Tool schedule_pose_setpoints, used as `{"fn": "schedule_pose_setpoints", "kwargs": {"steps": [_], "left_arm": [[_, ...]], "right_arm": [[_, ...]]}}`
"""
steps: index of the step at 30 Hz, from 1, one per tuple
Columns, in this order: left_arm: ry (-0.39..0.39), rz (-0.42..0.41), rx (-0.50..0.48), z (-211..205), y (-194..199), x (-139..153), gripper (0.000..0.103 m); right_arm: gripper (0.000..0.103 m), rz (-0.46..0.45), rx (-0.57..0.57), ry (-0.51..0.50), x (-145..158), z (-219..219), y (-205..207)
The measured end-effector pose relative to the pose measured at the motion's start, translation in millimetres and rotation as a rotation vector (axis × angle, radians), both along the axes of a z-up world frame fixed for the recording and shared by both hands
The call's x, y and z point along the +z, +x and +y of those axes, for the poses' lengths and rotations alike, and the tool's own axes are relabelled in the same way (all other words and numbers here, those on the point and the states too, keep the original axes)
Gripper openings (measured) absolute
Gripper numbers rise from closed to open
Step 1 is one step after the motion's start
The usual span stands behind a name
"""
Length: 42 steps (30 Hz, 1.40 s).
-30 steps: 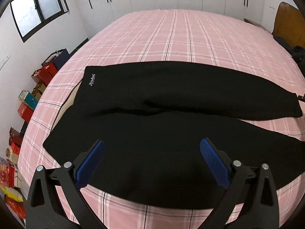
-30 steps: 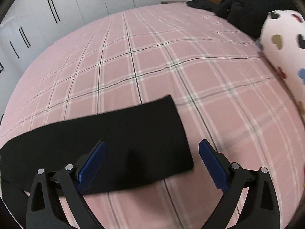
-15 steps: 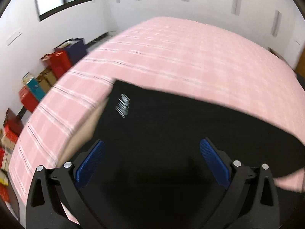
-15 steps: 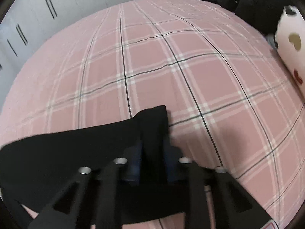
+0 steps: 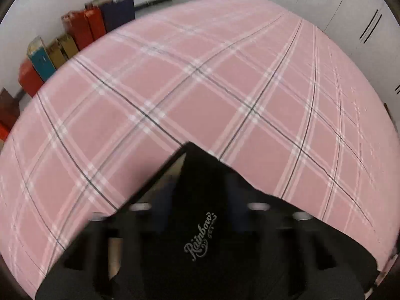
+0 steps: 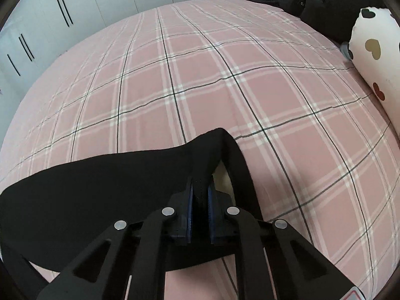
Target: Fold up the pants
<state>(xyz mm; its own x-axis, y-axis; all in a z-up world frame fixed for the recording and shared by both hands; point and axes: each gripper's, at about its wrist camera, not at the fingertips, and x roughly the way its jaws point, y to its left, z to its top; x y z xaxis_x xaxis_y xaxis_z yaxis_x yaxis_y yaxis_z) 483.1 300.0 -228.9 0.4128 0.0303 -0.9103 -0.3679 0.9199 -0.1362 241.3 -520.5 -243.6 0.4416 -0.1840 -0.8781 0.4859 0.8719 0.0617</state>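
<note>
Two grippers work black pants (image 6: 100, 187) on the pink bed (image 6: 225, 87): the right gripper (image 6: 200, 200) is clamped on a cuff, the blurred left gripper (image 5: 197, 200) is closing around a waistband corner.

Your pants (image 6: 105, 190) lie on the bed (image 6: 225, 80), cuff end raised between your right gripper (image 6: 200, 200) jaws, pillow (image 6: 375, 57) at right, boxes (image 5: 62, 47) beyond the bed's far-left edge.

Both wrist cameras close, angled steeply down; shared: pink plaid bed (image 5: 225, 95), black pants (image 6: 100, 187).
</note>
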Motion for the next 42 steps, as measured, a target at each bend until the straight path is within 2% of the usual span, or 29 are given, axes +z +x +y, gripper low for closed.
{"fn": "schedule_pose_setpoints", "kwargs": {"steps": [2,6,11,12,14,16,19,20,21,23,24,26,28,29,30,33,35,37,38,39,40,41,42], "left_arm": [[-0.021,-0.029,-0.002,3,-6,7,0.020],[-0.081,-0.136,-0.022,12,-36,41,0.013],[-0.103,-0.256,-0.123,17,-113,106,0.012],[-0.109,-0.273,-0.141,19,-138,119,0.012],[-0.117,-0.289,-0.158,25,-165,134,0.012],[-0.086,-0.282,-0.192,31,-209,143,0.012],[-0.044,-0.230,-0.208,33,-255,131,0.013],[-0.044,-0.204,-0.196,36,-267,120,0.018],[-0.048,-0.183,-0.180,38,-274,110,0.022],[-0.055,-0.122,-0.108,45,-289,81,0.025],[-0.054,-0.107,-0.062,47,-297,72,0.029],[-0.125,-0.090,0.023,53,-313,57,0.042],[-0.250,-0.108,0.092,52,-328,52,0.051],[-0.289,-0.120,0.113,50,-332,50,0.057],[-0.332,-0.127,0.124,44,-334,49,0.061],[-0.390,-0.109,0.148,31,-318,41,0.070],[-0.429,-0.101,0.158,25,-306,30,0.070],[-0.512,-0.065,0.165,18,-287,14,0.067],[-0.540,-0.058,0.165,14,-284,10,0.057],[-0.583,-0.040,0.161,11,-276,2,0.035],[-0.603,-0.027,0.155,8,-272,-1,0.020],[-0.618,-0.022,0.145,7,-269,-2,0.000],[-0.610,-0.020,0.145,7,-268,0,0.000]], "right_arm": [[0.008,-0.020,-0.002,-0.012,10,3,-4],[0.008,-0.066,0.019,-0.029,35,8,-19],[0.008,-0.144,0.067,-0.046,78,18,-71],[0.008,-0.162,0.078,-0.047,87,21,-87],[0.008,-0.175,0.101,-0.066,100,27,-113],[0.008,-0.165,0.136,-0.086,106,35,-144],[0.010,-0.114,0.158,-0.110,95,39,-182],[0.014,-0.082,0.154,-0.126,87,40,-191],[0.028,-0.034,0.146,-0.137,74,39,-200],[0.043,0.040,0.104,-0.175,57,37,-218],[0.044,0.046,0.084,-0.179,56,36,-225],[0.046,0.022,0.042,-0.156,62,37,-246],[0.054,-0.029,0.001,-0.137,75,45,-271],[0.060,-0.048,-0.006,-0.124,79,51,-280],[0.062,-0.077,-0.020,-0.092,84,58,-290],[0.062,-0.130,-0.036,0.044,85,75,-296],[0.062,-0.161,-0.029,0.144,80,92,-291],[0.062,-0.186,-0.021,0.251,73,106,-278],[0.062,-0.197,-0.018,0.302,70,113,-271],[0.062,-0.207,-0.011,0.355,65,122,-258],[0.062,-0.211,-0.006,0.382,63,130,-248],[0.062,-0.217,0.017,0.421,60,141,-231],[0.062,-0.214,0.038,0.441,58,151,-217]]}}
